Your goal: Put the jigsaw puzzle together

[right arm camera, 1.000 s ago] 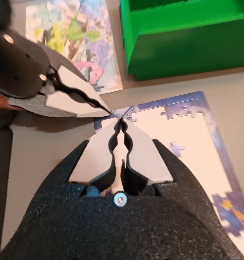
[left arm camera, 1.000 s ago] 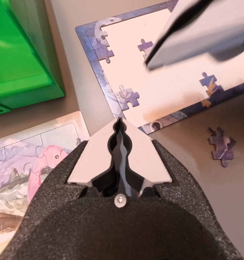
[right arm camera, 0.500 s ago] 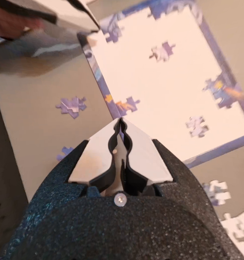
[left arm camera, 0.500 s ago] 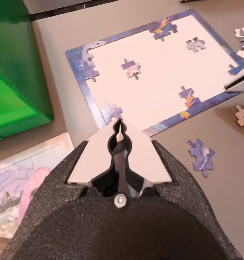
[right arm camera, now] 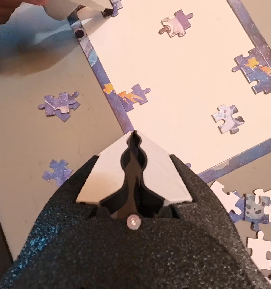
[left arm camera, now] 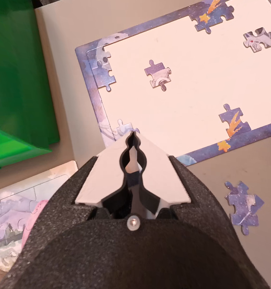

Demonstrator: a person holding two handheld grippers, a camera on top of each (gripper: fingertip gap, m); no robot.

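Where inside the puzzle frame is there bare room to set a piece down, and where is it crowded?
Inside the puzzle frame, the cream board is bare between the centre piece, the comet piece and the robot piece. The table to the right of the right tongs is crowded with a heap of loose pieces.

R gripper (right arm camera: 134, 133) closed (empty) | over puzzle frame (right arm camera: 114, 100) edge

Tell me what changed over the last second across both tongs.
The right tongs pulled back from the puzzle tray's corner beside the left tongs, toward the loose pieces. The left tongs drew back slightly. Both stayed shut and empty; nothing was gripped or released. The tray pieces and green bin stayed put.
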